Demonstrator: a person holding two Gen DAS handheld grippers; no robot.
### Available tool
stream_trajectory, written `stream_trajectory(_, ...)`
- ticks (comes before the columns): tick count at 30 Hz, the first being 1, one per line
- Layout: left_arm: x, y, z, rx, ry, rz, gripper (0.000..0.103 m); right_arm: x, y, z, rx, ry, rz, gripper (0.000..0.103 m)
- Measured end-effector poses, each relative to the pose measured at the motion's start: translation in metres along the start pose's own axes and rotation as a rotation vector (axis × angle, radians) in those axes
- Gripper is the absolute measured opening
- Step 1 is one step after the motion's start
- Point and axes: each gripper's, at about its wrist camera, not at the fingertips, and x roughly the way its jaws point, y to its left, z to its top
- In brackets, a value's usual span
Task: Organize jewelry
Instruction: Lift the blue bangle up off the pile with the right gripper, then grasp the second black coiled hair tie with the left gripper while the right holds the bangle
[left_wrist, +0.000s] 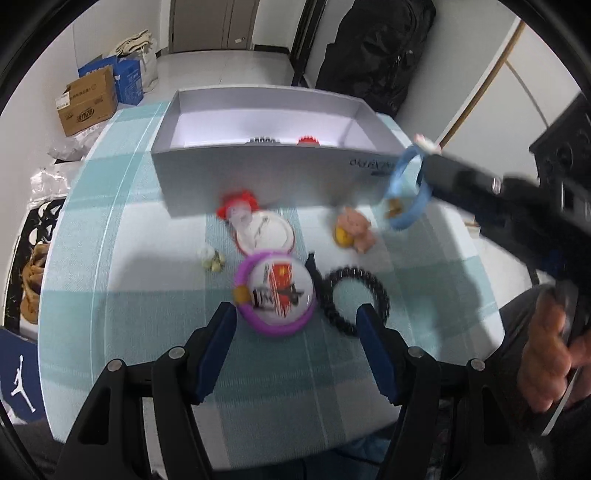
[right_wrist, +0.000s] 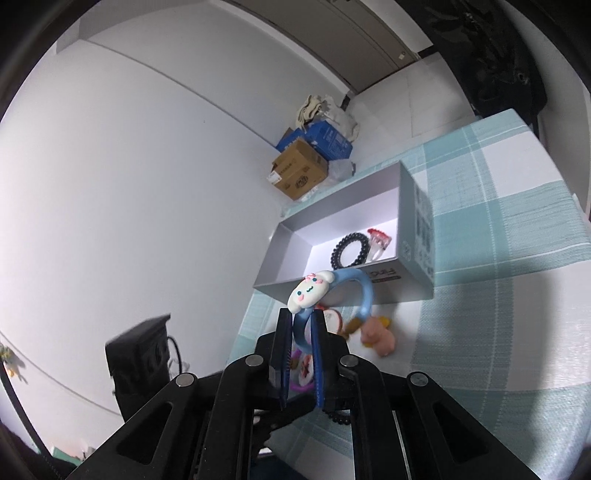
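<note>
Blue bracelet (right_wrist: 364, 295) with a white cartoon charm hangs pinched between the right gripper (right_wrist: 300, 325) fingers, above the table's far right edge beside the grey box (right_wrist: 280, 254). Carry it over the rim before letting go. The left gripper (left_wrist: 295, 317) fingers are spread wide, empty.

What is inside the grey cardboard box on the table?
The open grey cardboard box holds a black spiral hair tie and a red-topped clear hair clip beside it, on the white floor. The near wall hides the floor just behind it.
</note>
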Motion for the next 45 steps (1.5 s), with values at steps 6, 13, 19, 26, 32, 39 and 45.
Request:
stream_trajectory(6,0.002,-0.022,-0.009,0.016,0.039,-0.062,0.063,-0.012,0.004,0.001,0.0,-0.033,0.011,0.008)
stream_trajectory(13,0.02,-0.045,0.001,0.057,0.055,-0.003,0.063,-0.022,0.003,0.002,0.005,-0.049,0.018,0.007)
stream_trajectory(19,0.031,-0.057,0.015,0.076,0.067,0.081,0.063,-0.037,-0.002,0.002,0.024,-0.079,0.029,0.007)
stream_trajectory(26,0.039,-0.069,0.021,0.136,0.055,0.152,0.062,-0.046,-0.003,0.003,0.027,-0.099,0.042,0.007)
stream_trajectory(32,0.035,-0.071,0.022,0.193,0.055,0.125,0.034,-0.053,-0.007,0.005,0.048,-0.114,0.046,0.007)
stream_trajectory(39,0.028,-0.065,0.013,0.173,0.043,0.082,0.033,-0.05,-0.002,0.006,0.031,-0.112,0.042,0.007)
stream_trajectory(45,0.007,-0.048,0.025,0.1,-0.001,-0.002,0.033,-0.042,0.005,0.01,0.0,-0.102,0.042,0.007)
